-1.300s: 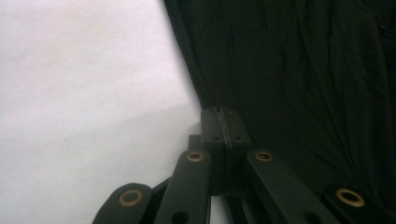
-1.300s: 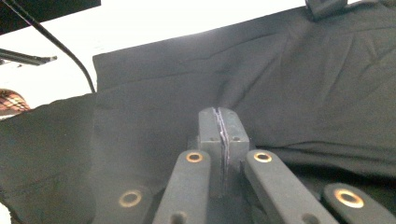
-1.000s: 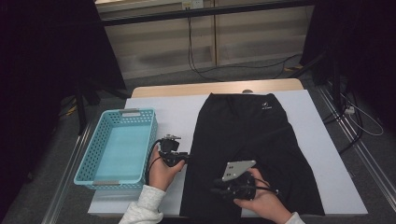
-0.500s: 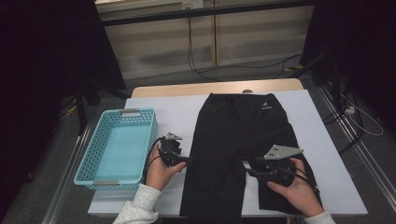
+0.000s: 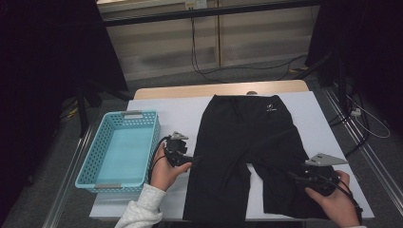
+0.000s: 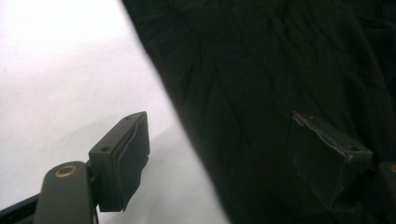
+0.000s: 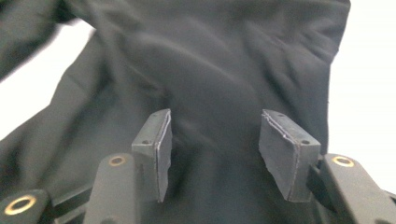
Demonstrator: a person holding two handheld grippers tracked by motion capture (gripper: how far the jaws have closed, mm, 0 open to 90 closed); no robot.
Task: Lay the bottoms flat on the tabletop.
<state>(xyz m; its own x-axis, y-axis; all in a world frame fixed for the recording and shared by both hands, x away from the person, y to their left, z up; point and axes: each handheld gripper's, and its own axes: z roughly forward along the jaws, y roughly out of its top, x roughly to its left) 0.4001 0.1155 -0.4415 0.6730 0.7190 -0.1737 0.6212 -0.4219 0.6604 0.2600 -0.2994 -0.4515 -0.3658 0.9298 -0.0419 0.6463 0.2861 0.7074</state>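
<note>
A pair of black shorts (image 5: 247, 137) lies flat on the white table (image 5: 171, 114), waistband at the far side, the two legs spread apart toward me. My left gripper (image 5: 196, 159) sits at the outer edge of the left leg. In the left gripper view its jaws (image 6: 217, 140) have just been opening and now straddle the cloth edge (image 6: 261, 60) without pressing it. My right gripper (image 5: 291, 175) hovers over the lower right leg. Its jaws (image 7: 215, 135) have just been opening too, with only the fabric (image 7: 210, 56) below them.
A light blue plastic basket (image 5: 95, 147) stands empty at the table's left side, close to my left hand. Bare white tabletop shows left and right of the shorts. Cables lie on the floor beyond the table's far edge.
My right hand has swept from the middle of the shorts to the lower right, and the right leg now lies spread away from the left one. The left hand has stayed put.
</note>
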